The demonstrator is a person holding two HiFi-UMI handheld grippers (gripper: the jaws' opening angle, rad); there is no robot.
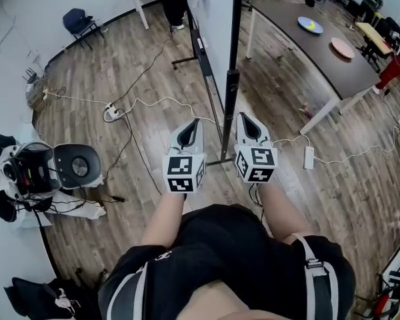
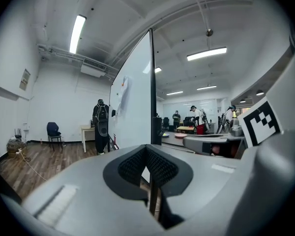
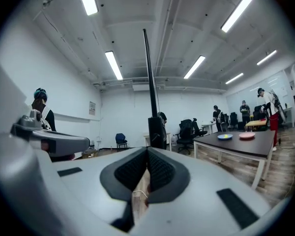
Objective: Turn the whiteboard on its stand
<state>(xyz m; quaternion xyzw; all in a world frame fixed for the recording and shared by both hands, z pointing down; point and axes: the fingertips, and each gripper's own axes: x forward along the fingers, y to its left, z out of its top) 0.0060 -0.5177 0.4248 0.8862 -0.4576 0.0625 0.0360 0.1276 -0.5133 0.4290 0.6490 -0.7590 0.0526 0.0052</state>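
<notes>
Left tongs [image 1: 192, 127] and right tongs [image 1: 247, 120] are both closed, nothing gripped, level and side by side. Whiteboard [image 1: 217, 25] stands edge-on just ahead, its dark post [image 1: 230, 112] between them, untouched.

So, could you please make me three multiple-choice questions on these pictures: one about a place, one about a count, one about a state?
1. Where does the whiteboard stand in the head view?
A. far off to the left side
B. ahead, edge-on, in line with the gap between the left gripper and the right gripper
C. lying flat

2. How many plates are on the dark table?
A. none
B. two
C. five

3. How do the right gripper's jaws stand?
A. wide apart
B. closed on a pen
C. together, empty

Answers:
1 B: its edge rises ahead between both grippers.
2 B: a blue plate and a pink plate show there.
3 C: the right gripper view shows the pads meeting with nothing between them.
</notes>
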